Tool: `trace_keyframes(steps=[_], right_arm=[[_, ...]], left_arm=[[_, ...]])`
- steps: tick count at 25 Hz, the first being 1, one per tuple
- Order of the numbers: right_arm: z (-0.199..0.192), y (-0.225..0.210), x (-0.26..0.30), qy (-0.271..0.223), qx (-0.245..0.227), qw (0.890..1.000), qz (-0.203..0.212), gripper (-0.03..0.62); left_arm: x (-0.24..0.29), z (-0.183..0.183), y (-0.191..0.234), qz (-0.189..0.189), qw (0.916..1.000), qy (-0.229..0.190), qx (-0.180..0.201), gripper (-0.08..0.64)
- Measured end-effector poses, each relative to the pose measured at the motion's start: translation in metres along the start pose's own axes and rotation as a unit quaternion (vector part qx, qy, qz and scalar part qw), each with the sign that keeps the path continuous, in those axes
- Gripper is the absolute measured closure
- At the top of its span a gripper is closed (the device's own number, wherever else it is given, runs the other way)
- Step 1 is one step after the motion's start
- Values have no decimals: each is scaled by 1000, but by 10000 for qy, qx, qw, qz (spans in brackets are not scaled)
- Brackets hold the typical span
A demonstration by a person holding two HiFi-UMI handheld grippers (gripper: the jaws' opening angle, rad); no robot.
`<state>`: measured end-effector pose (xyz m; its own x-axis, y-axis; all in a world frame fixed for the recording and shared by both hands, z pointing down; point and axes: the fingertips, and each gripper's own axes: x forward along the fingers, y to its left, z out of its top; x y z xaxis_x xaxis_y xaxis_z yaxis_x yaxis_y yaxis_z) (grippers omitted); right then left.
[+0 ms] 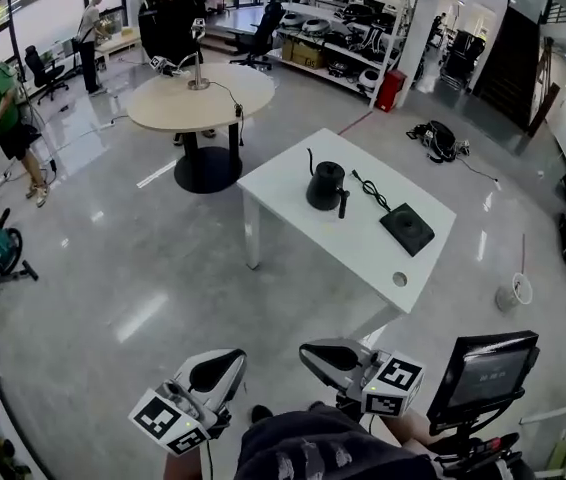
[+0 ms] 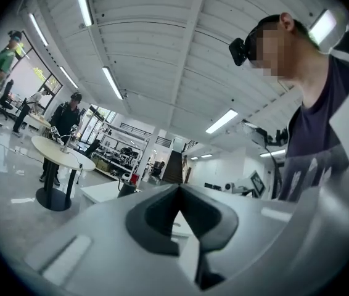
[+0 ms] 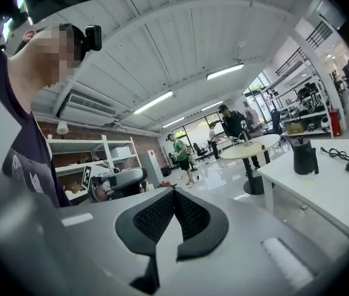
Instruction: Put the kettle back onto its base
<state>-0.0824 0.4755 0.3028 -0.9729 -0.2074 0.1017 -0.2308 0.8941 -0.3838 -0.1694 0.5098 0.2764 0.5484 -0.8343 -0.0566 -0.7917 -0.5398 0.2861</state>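
The kettle (image 1: 325, 187) stands on the table (image 1: 363, 248), near the base (image 1: 407, 228) but not on it. The left gripper (image 1: 218, 366) and right gripper (image 1: 328, 356) are clenched empty, well short of the table. Judging by this, the task is unstarted, and next comes approaching and opening a claw.

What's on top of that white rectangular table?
On the white rectangular table: a black gooseneck kettle, a flat black square base apart from it, a black cord between them, and a small round hole. The patch beneath the kettle is hidden.
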Motion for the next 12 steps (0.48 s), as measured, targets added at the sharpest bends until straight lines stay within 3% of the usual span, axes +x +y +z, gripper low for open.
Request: trace_keyframes(steps=[5, 12], right_arm=[[20, -18, 18, 167, -316, 9987, -368, 591], [53, -65, 34, 152, 47, 9996, -236, 591]], left_arm=[[13, 15, 19, -303, 9994, -162, -87, 560], [57, 44, 36, 0, 9999, 137, -84, 560]])
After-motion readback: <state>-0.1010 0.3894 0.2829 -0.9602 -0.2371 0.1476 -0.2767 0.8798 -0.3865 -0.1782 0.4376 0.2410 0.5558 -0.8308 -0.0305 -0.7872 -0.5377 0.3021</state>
